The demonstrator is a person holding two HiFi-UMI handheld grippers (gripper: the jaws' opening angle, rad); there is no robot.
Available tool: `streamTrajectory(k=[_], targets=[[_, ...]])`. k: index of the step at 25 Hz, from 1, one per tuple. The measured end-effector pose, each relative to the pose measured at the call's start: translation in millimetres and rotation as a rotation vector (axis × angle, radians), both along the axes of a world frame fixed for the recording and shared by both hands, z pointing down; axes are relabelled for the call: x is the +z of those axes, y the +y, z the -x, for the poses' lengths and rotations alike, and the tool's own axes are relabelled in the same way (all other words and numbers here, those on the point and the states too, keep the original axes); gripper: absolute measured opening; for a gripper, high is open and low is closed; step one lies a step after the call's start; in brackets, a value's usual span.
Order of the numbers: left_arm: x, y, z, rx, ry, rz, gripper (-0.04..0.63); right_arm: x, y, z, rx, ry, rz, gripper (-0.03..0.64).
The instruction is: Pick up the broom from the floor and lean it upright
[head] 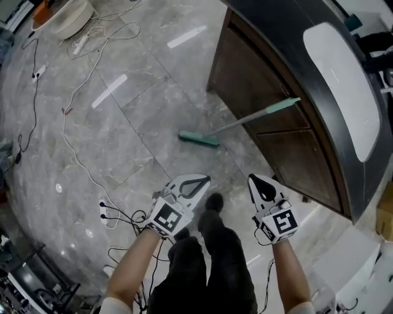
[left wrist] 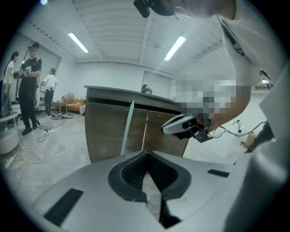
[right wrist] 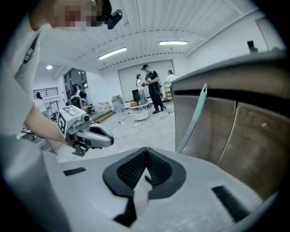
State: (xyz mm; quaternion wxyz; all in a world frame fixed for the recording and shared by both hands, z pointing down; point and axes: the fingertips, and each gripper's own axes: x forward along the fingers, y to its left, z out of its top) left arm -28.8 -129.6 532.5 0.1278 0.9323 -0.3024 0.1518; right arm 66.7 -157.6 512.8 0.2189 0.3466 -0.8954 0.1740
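Teal broom (head: 258, 116) propped at a slant at centre right of the head view: brush head on the grey stone floor (head: 123, 116), handle tip against the wooden front of the curved, dark-topped bench (head: 276, 147). Rests on two contacts, floor and bench, hence no need of a grip. Judged as the leaning step already done, at a fairly shallow angle.

Left gripper (head: 199, 179) and right gripper (head: 255, 179) side by side in the lower middle of the frame, well apart from the broom, flanking the person's legs. Jaws of both together, pads meeting, nothing between them in either gripper view. Both aimed toward the bench, with the broom handle visible beyond each pair of jaws.

Containers: bench doors closed, contents hidden. Pale round basin (head: 70, 15) at upper left, cut by the frame edge, contents not discernible.

Loose cables (head: 77, 153) trailing over the floor at left, clear of the broom; judged a possible snag underfoot. Other people (right wrist: 152, 88) at work in the far background of both gripper views.
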Motion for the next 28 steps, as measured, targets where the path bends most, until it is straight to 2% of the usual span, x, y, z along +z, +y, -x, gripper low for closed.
streamTrajectory(k=[2, 6, 14, 18, 22, 28], targets=[[-29.4, 11.5, 6.7, -0.009, -0.017, 0.007, 0.009, -36.2, 7.6, 3.3, 0.021, 0.011, -0.011, 0.000], [-94.5, 28.9, 10.7, -0.019, 0.007, 0.041, 0.009, -102.3, 23.8, 6.7, 0.035, 0.004, -0.008, 0.000], [-232.8, 80.2, 13.4, 0.004, 0.006, 0.030, 0.009, -224.8, 68.0, -0.9, 0.119, -0.022, 0.012, 0.000], [-315.3, 112.9, 11.7, 0.026, 0.006, 0.032, 0.009, -309.2, 98.1, -3.0, 0.170, -0.032, -0.006, 0.000], [-393.1, 163.7, 0.6, 0.001, 0.041, 0.060, 0.009, -386.7, 153.9, -18.5, 0.188, -0.016, -0.011, 0.000], [-470.3, 193.6, -7.9, -0.050, 0.066, 0.040, 0.009, -464.4, 185.5, -44.9, 0.193, -0.054, -0.077, 0.000]])
